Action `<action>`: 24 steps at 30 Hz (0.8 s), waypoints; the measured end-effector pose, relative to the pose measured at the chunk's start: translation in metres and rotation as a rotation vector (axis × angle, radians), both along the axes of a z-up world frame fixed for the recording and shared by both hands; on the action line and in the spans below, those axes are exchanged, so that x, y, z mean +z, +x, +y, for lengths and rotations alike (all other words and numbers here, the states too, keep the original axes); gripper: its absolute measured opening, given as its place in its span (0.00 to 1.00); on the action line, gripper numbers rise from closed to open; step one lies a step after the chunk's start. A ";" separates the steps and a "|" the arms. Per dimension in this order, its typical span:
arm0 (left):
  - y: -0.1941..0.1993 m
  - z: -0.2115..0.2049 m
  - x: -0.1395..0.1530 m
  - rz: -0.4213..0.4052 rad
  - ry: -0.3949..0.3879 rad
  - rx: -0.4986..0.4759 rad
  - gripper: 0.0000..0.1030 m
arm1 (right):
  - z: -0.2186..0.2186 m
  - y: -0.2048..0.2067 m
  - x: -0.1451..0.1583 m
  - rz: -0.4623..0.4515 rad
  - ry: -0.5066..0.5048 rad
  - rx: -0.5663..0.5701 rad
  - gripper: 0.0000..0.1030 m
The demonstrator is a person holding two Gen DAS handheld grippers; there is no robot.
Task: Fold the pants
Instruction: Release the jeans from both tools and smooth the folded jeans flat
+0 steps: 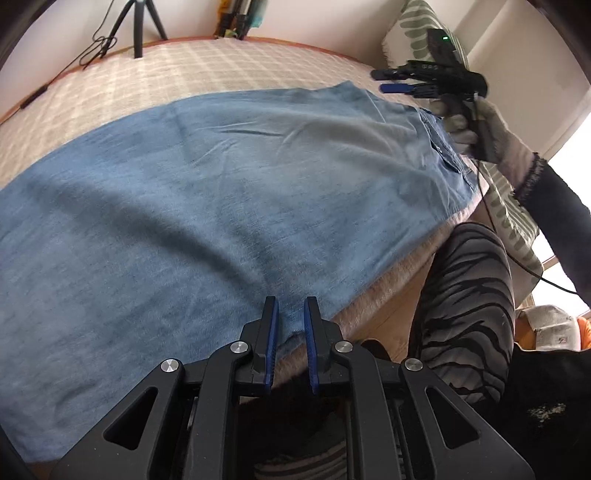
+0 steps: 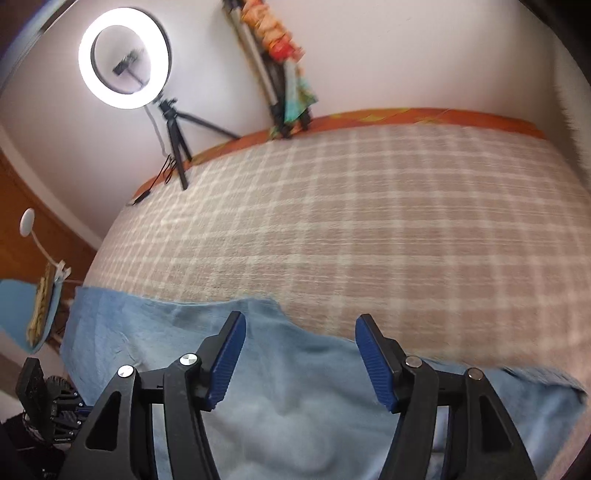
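Note:
Blue denim pants lie spread flat across the checked bed cover. My left gripper is at their near edge. Its blue pads stand only a narrow gap apart, with the denim hem caught between them. My right gripper hovers open above the far edge of the pants, with nothing between its pads. The left wrist view shows the same right gripper held in a gloved hand over the waistband end at the upper right.
A ring light on a tripod stands at the back of the bed, with a second stand beside it. A person's striped trouser leg is against the bed's near edge. A leaf-patterned pillow sits at the right.

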State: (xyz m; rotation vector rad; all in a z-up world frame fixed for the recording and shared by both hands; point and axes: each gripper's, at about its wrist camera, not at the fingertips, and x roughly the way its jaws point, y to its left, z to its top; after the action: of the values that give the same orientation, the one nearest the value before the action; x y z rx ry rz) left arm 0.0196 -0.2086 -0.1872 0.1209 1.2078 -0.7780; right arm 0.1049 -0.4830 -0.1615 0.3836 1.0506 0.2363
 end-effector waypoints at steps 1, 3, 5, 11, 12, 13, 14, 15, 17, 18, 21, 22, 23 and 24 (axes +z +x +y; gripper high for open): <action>0.000 0.000 0.000 0.002 0.001 0.005 0.12 | 0.005 0.007 -0.007 0.012 0.002 0.023 0.66; 0.000 0.001 0.001 0.000 0.006 0.008 0.12 | 0.013 0.016 -0.017 0.031 -0.024 0.044 0.66; -0.001 0.001 0.001 -0.006 0.014 0.008 0.12 | 0.018 0.021 -0.027 0.053 -0.037 0.067 0.65; 0.002 0.005 0.000 0.012 -0.009 0.029 0.12 | 0.025 0.023 -0.034 0.067 -0.019 0.087 0.16; 0.002 0.006 0.000 0.015 -0.014 0.032 0.12 | 0.030 0.022 -0.030 0.059 -0.046 0.100 0.08; 0.002 0.007 0.000 0.015 -0.016 0.034 0.12 | 0.034 0.023 -0.026 0.046 -0.091 0.103 0.01; 0.002 0.008 0.000 0.013 -0.015 0.036 0.12 | 0.037 0.024 -0.021 0.030 -0.156 0.095 0.00; 0.002 0.009 0.002 0.007 -0.010 0.044 0.12 | 0.037 0.027 -0.018 0.028 -0.193 0.085 0.00; 0.000 0.013 0.007 -0.015 -0.003 0.071 0.12 | 0.035 0.039 -0.020 0.062 -0.286 0.050 0.00; 0.000 0.017 0.012 -0.026 -0.006 0.093 0.14 | 0.034 0.043 -0.022 0.073 -0.294 0.048 0.00; 0.003 0.048 0.026 -0.036 -0.050 0.211 0.20 | 0.033 0.044 -0.018 0.075 -0.269 0.046 0.03; 0.004 0.062 0.030 -0.034 -0.068 0.260 0.20 | 0.033 0.042 -0.015 0.062 -0.273 0.042 0.08; 0.005 0.074 0.033 -0.034 -0.081 0.299 0.20 | 0.035 0.041 -0.012 0.055 -0.279 0.039 0.13; 0.006 0.089 0.037 -0.037 -0.094 0.349 0.20 | 0.036 0.040 -0.009 0.045 -0.285 0.033 0.25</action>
State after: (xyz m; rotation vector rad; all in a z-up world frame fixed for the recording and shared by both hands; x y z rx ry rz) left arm 0.0252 -0.1199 -0.1502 -0.1502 1.1164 -0.5222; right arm 0.1448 -0.4472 -0.1703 0.1153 1.1179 0.1048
